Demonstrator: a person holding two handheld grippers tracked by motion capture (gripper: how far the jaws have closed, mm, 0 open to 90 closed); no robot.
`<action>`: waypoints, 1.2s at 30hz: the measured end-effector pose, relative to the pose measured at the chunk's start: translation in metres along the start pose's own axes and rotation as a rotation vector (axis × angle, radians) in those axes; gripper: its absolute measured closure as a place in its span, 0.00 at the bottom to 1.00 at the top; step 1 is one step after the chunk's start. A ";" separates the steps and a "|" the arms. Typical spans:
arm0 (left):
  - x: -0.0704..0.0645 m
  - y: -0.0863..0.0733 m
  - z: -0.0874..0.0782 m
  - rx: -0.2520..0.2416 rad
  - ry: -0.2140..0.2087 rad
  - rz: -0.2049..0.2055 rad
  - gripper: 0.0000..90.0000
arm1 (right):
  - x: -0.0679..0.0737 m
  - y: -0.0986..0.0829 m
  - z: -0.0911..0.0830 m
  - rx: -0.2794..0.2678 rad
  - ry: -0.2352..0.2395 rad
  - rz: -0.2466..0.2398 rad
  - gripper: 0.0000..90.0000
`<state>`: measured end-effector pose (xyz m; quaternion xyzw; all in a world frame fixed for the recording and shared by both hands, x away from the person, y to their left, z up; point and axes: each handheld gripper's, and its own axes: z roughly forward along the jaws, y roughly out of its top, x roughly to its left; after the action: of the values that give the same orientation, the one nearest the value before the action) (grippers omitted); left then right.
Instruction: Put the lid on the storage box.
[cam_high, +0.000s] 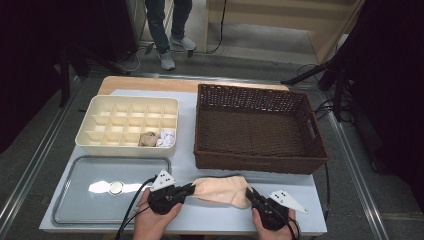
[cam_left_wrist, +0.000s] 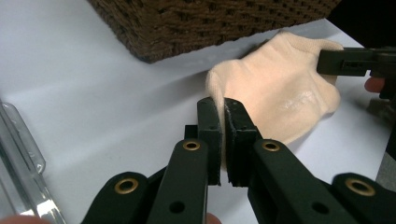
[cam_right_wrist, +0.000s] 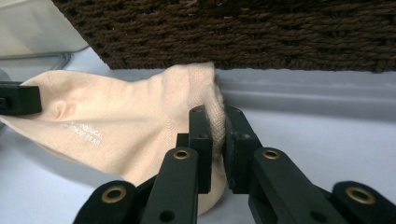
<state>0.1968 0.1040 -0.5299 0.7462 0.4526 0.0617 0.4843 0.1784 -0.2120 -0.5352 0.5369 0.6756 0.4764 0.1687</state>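
Already stretched in front of the wicker basket (cam_high: 260, 125): peach sock (cam_high: 222, 190), pinched at opposite ends by left tongs (cam_high: 189, 188) and right tongs (cam_high: 250, 194). Two rolled socks (cam_high: 157, 138) filed in the divider box left of the basket; folding and stowing of this one seemingly still ahead.

peach sock (cam_high: 222, 190), brown wicker basket (cam_high: 260, 162), cream organiser (cam_high: 100, 142)

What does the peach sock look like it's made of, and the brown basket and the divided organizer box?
The sock looks like fine, matte knit fabric, ribbed where the right gripper pinches it. The basket seems woven wicker or paper cord, its twisted strands showing. The organizer box is probably cream plastic, smooth with thin moulded dividers.
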 end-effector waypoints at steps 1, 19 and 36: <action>0.000 -0.001 0.000 0.001 0.002 -0.002 0.98 | 0.000 0.000 0.000 0.005 -0.001 -0.005 0.93; 0.001 0.002 -0.007 -0.070 0.006 -0.005 0.88 | -0.010 -0.001 -0.011 -0.065 -0.006 0.054 0.77; -0.016 0.011 -0.003 -0.094 0.014 0.032 0.87 | -0.003 -0.005 0.008 0.010 -0.005 0.021 0.69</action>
<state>0.1927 0.0928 -0.5138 0.7294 0.4404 0.0957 0.5147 0.1828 -0.2111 -0.5439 0.5462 0.6717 0.4733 0.1628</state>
